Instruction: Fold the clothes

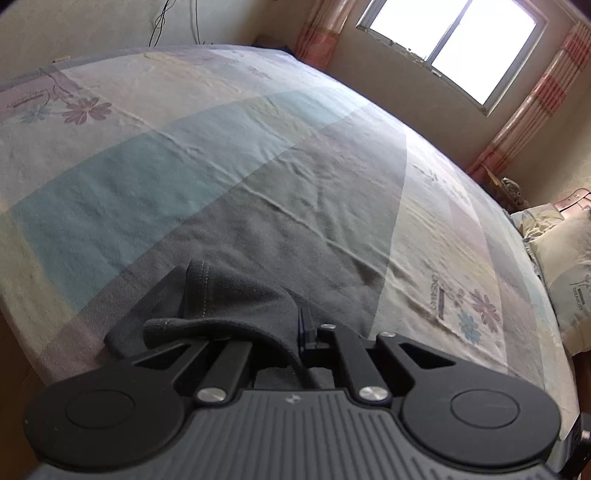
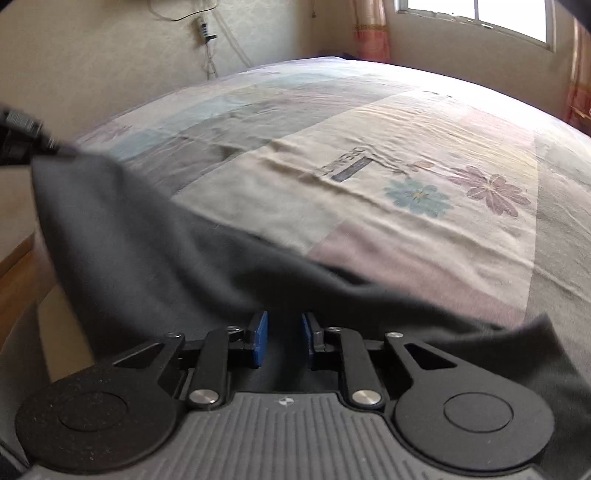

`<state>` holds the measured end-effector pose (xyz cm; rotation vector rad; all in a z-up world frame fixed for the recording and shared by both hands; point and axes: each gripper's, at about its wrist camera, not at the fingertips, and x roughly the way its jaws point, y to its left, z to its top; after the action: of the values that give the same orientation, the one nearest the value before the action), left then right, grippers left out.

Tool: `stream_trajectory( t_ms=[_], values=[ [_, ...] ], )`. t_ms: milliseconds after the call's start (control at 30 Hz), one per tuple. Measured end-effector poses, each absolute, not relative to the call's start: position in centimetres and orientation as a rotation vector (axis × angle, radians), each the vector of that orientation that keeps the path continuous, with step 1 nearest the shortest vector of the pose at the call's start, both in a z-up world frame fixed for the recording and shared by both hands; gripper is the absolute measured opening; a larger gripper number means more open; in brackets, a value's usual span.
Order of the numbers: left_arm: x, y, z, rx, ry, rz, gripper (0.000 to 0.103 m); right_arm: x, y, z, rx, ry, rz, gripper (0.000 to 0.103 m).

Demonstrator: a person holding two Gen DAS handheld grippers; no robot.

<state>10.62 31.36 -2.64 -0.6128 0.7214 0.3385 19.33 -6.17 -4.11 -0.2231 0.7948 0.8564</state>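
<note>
A dark grey garment [image 2: 155, 258] hangs stretched over the near edge of the bed. In the left wrist view my left gripper [image 1: 284, 332] is shut on a stitched hem of the garment [image 1: 229, 295], which drapes over and hides the left finger. In the right wrist view my right gripper [image 2: 284, 341] has its blue pads [image 2: 258, 339] slightly apart, with the grey cloth running between and under them; whether they pinch it is unclear. The other gripper [image 2: 26, 133] holds the garment's far corner at the left edge.
The bed has a patchwork sheet [image 1: 258, 147] with flower prints [image 2: 487, 188]. Pillows [image 1: 561, 266] lie at the right. A window [image 1: 450, 40] with pink curtains [image 1: 532, 107] is behind. A power strip with cables [image 2: 205, 31] hangs on the wall. Wooden floor [image 2: 18, 280] lies at the left.
</note>
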Motion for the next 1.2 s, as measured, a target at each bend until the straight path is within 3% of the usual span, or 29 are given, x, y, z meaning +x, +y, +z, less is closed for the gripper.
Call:
stream_trajectory(
  t_ms=[300, 533, 733, 1200],
  values=[
    [10.6, 31.7, -5.5, -0.573, 0.742, 0.358, 0.005, 14.8, -5.8, -0.6, -0.253, 0.768, 1.019, 0.022],
    [10.5, 31.7, -5.0, -0.568, 0.717, 0.339, 0.005, 14.6, -3.8, -3.2, -0.343, 0.812, 0.929, 0.022],
    [10.5, 32.3, -6.2, -0.586, 0.734, 0.337, 0.005, 12.9, -6.3, -0.3, -0.351, 0.759, 0.974, 0.023],
    [10.2, 32.7, -7.3, -0.621, 0.738, 0.330, 0.005, 6.8, -5.7, -1.1, -0.594, 0.665, 1.156, 0.027]
  ],
)
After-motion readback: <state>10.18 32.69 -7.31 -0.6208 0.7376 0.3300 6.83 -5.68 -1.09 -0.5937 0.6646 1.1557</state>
